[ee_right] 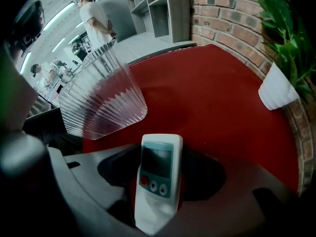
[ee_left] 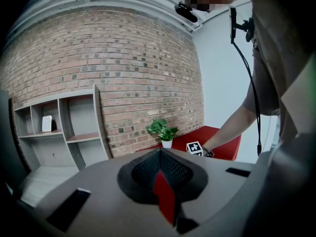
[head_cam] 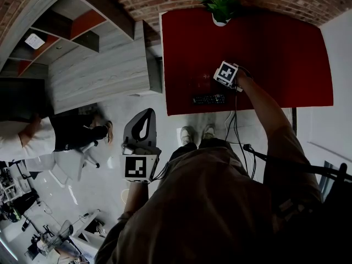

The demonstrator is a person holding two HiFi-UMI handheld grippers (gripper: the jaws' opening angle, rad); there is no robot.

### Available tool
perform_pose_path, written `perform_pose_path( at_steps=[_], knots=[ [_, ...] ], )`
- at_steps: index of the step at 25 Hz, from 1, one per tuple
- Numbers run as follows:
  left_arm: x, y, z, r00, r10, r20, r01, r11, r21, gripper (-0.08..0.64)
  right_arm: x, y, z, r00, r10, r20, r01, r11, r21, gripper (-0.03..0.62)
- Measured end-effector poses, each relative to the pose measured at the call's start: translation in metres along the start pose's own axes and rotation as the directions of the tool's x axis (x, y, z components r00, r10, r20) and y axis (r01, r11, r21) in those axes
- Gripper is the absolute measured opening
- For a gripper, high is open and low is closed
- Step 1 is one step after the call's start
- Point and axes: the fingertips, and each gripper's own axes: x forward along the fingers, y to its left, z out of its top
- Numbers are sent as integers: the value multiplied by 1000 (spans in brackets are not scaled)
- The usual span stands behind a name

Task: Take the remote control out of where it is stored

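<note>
- White plastic remote control (ee_right: 159,174), with a dark screen and a red and two pale buttons: clamped upright between the right tongs (head_cam: 225,75), screen towards the camera, held over the tabletop.
- Right tongs: pointed steeply down, closed on the remote's lower body.
- Clear ribbed glass tumbler (ee_right: 98,93): on the tabletop, near the held remote and to its left in the right gripper view.
- Red tabletop (ee_right: 212,88): flat and glossy, its far edge against the wall.
- Slim black remote (head_cam: 209,99): lying flat near the front edge of the tabletop, below the right tongs in the head view.
- Green leafy plant in a white pot (ee_right: 277,89): at the back of the tabletop, by the wall.
- Left tongs (head_cam: 145,120): together, nothing between them, held off the tabletop over the floor.
- Red-brown brick wall (ee_left: 123,68): behind the tabletop.
- Grey wooden shelf unit (ee_left: 64,132): against the wall, beside the tabletop.
</note>
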Motion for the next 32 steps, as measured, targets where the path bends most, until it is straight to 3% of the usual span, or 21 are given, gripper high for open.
perform_pose_path(
  at_steps=[9, 13, 17, 20, 23, 27, 32],
  knots=[
    [-1, -2, 2, 1000, -7, 2, 7, 1000, 5, 9, 1, 2, 0, 1000, -12, 16, 12, 1000, 1, 262],
    [1, -5, 3, 1000, -14, 9, 14, 1000, 7, 9, -3, 0, -9, 999, -39, -34, 39, 999, -13, 262],
    [0, -4, 4, 1000, -14, 10, 14, 1000, 6, 9, 1, 5, -1, 1000, -21, 14, 21, 1000, -10, 264],
    [-1, -4, 2, 1000, -15, 6, 15, 1000, 10, 9, -3, 7, -11, 999, -29, -25, 29, 999, -13, 275],
    [-1, -4, 2, 1000, -13, 8, 13, 1000, 10, 9, 0, 6, -8, 1000, -29, -7, 29, 999, -35, 287],
    [-2, -5, -1, 1000, -18, 1, 18, 1000, 13, 9, -7, 1, -21, 997, -57, -55, 57, 998, 9, 288],
    [-2, -6, 6, 999, -24, 22, 24, 1000, 8, 9, -13, -1, -16, 998, -64, -3, 64, 997, 34, 287]
  ],
)
